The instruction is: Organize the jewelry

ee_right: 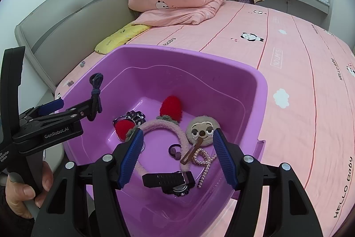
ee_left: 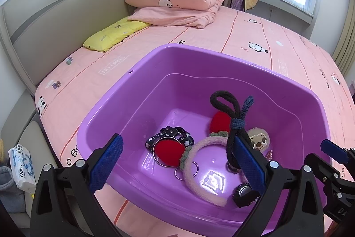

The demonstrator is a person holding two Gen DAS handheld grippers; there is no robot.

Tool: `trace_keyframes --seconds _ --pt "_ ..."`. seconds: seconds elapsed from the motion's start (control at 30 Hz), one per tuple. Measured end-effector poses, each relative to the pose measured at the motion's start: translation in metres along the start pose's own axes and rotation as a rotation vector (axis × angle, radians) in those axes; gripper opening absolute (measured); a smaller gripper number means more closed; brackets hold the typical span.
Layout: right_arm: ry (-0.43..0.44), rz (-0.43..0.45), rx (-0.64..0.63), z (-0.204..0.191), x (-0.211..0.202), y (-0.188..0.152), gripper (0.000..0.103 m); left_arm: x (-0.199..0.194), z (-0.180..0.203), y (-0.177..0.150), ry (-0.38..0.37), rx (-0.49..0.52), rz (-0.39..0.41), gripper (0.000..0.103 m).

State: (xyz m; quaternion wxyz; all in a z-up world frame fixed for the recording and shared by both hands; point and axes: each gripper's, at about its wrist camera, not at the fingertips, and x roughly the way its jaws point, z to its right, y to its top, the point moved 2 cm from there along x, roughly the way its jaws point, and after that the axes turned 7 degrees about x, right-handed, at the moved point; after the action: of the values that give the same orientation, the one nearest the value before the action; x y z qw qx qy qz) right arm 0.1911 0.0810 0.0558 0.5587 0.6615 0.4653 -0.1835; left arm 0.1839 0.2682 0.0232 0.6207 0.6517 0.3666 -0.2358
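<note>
Purple plastic basin [ee_right: 255, 90] on the pink bed [ee_right: 299, 81] holds my jewelry: a fuzzy headband [ee_right: 164, 126], black watch [ee_right: 170, 181], pearl string [ee_right: 204, 159] and sloth clip [ee_right: 202, 129]. My left gripper [ee_left: 177, 161] has its fingers spread apart, a dark hair tie [ee_left: 233, 119] draped over one finger. My right gripper [ee_right: 179, 157] hangs released over the basin, grasping nothing.

Left gripper [ee_left: 177, 161] angled downward, jaws spread wide, a hand [ee_right: 20, 190] wrapped round its handle at lower left of the right wrist view; right gripper [ee_right: 177, 154] also pitched down, jaws apart, clamping nothing.
</note>
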Motion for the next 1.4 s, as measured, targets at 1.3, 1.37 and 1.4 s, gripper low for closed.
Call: trace_keyframes --seconds 1.3,1.37,1.4 --pt "0.008 -0.008 -0.007 0.000 -0.002 -0.004 0.062 0.010 -0.006 -0.005 -0.007 -0.041 -0.037 0.096" --pt "0.006 -0.008 -0.007 0.001 -0.002 -0.006 0.062 0.010 -0.006 -0.006 -0.004 -0.042 -0.036 0.096" --pt "0.005 -0.008 -0.007 0.002 -0.002 -0.007 0.062 0.009 -0.006 -0.006 -0.002 -0.042 -0.035 0.096"
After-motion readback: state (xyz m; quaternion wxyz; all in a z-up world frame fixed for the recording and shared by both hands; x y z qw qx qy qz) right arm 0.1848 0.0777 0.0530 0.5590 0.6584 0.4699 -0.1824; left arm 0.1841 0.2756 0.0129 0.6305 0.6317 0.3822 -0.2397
